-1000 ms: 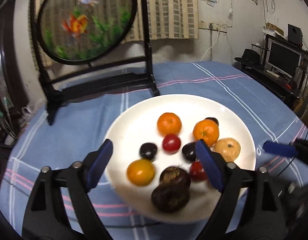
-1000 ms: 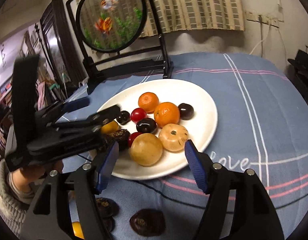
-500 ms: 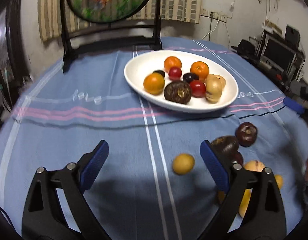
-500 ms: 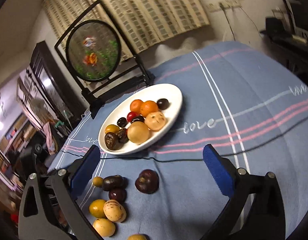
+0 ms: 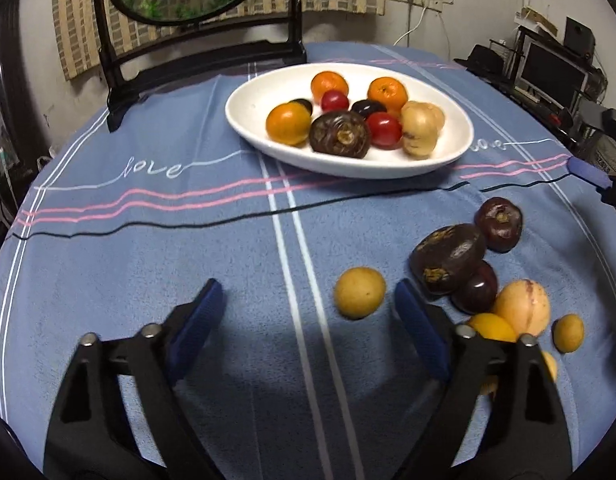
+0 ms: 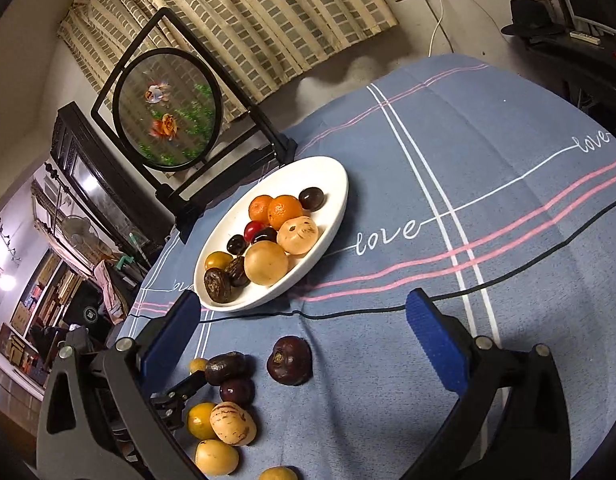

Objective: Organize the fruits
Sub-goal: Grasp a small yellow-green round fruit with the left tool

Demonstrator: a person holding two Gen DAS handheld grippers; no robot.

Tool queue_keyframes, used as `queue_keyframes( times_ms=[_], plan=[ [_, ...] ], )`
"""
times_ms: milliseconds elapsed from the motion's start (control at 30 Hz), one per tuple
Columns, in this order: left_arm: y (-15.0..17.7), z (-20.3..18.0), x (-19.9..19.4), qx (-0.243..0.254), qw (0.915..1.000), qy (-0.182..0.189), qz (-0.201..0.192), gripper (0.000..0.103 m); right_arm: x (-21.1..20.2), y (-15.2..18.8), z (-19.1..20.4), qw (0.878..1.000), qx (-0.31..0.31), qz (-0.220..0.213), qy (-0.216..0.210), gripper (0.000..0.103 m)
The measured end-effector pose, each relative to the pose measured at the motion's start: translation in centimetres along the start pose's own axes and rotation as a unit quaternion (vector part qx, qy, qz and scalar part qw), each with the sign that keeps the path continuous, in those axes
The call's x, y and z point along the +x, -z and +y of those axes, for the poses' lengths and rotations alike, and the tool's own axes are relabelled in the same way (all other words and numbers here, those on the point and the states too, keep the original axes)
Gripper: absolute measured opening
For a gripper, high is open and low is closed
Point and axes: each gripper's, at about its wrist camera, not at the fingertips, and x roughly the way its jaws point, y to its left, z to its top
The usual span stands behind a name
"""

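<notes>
A blue tablecloth [image 5: 148, 240] covers the table. The left gripper [image 5: 308, 312], jaws just narrowing yet apart, grips nothing; a small yellow fruit [image 5: 359, 292] lies between its fingertips. The right gripper [image 6: 304, 332] gapes widest, empty, above a dark purple fruit [image 6: 288, 360]. The white plate [image 5: 248, 114] sits toward the far edge.

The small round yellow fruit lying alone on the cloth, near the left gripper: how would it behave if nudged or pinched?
The yellow fruit looks nearly spherical, so a nudge would probably roll it across the tablecloth. Its smooth skin may slip between pads.
</notes>
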Motion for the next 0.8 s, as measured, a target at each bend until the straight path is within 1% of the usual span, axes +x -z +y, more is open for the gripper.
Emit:
queue_keyframes(
  times_ms=[33,67,100,167,200,233,267,333,467,567,633,667,800],
  plan=[
    [-0.1,0.1,0.1,-0.003,1.0,0.003,0.002,0.08,0.0,0.0,0.0,1.0,0.001,0.0,-0.001,0.102],
    [-0.1,0.2,0.1,-0.005,1.0,0.004,0.003,0.077,0.0,0.0,0.0,1.0,0.001,0.001,0.001,0.102],
    [-0.1,0.3,0.0,-0.004,1.0,-0.001,-0.002,0.069,0.0,0.0,0.0,1.0,0.002,0.002,0.003,0.102],
    [-0.1,0.4,-0.3,-0.003,0.9999,-0.013,-0.01,0.058,0.0,0.0,-0.1,1.0,0.004,0.003,0.004,0.102],
    [-0.2,0.6,-0.4,-0.006,0.9998,-0.016,-0.014,0.056,0.0,-0.1,-0.1,1.0,0.004,0.003,0.004,0.102],
    [-0.2,0.9,-0.4,-0.011,0.9997,-0.016,-0.015,0.051,0.0,-0.1,-0.1,1.0,0.004,0.002,0.004,0.102],
    [-0.2,1.0,-0.4,-0.015,0.9998,-0.008,-0.014,0.045,-0.1,-0.1,0.0,1.0,0.004,0.002,0.003,0.102],
    [-0.3,0.9,-0.3,-0.012,0.9998,0.006,-0.013,0.038,-0.1,0.0,0.0,1.0,0.004,0.001,0.002,0.102],
    [-0.2,0.1,-0.3,0.006,0.9997,0.02,-0.012,0.034,-0.1,0.0,0.0,1.0,0.004,0.002,0.001,0.102],
    [-0.1,0.0,-0.1,0.007,0.9997,0.021,-0.008,0.033,0.0,0.0,0.0,1.0,0.005,0.004,0.002,0.102],
    [-0.1,0.0,0.2,0.004,0.9997,0.022,0.001,0.033,0.2,0.1,0.0,1.0,0.004,0.008,0.001,0.102],
    [-0.2,0.1,0.5,0.003,0.9997,0.023,0.007,0.033,0.3,0.2,0.2,1.0,0.001,0.01,0.002,0.102],
    [-0.2,-0.1,0.6,0.003,0.9997,0.021,0.008,0.034,0.9,0.6,0.8,1.0,-0.02,0.021,0.004,0.102]
  ],
)
